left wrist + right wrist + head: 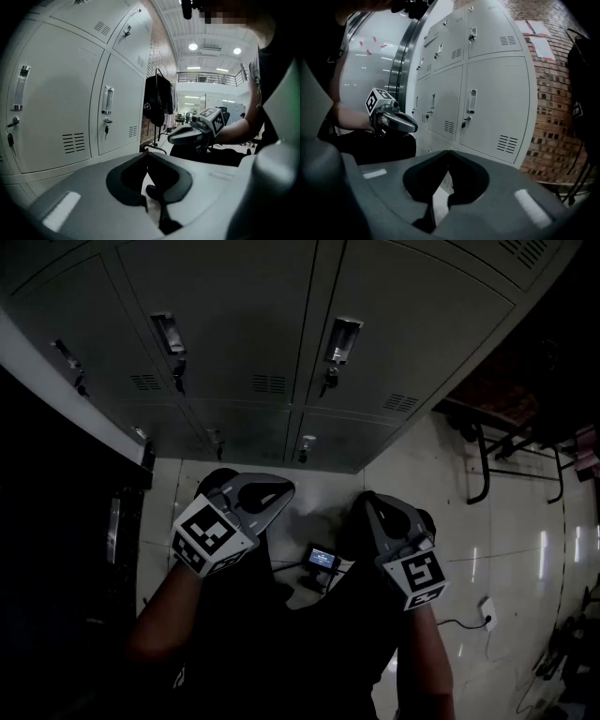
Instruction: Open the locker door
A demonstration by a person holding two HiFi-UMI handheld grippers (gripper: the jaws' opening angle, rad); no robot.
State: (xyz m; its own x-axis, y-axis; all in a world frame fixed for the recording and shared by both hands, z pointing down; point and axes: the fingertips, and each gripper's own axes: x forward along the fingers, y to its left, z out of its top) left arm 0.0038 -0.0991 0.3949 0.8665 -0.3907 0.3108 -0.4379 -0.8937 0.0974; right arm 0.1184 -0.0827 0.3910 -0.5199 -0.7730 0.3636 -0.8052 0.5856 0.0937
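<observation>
Ahead of the person, well apart from both tools, stood the left pale grey metal locker door (225,306), its silvery recessed handle (169,334) running upright. The left gripper (270,495) hung low, fingers clenched on nothing. The right gripper (370,507) hung beside it, likewise closed and empty. The right pale grey locker door (412,315) probably lay nearer the right gripper, up and forward of its fingers.

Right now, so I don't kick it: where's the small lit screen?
Head view: the small lit screen sits between the left gripper and right gripper, below the lockers.
</observation>
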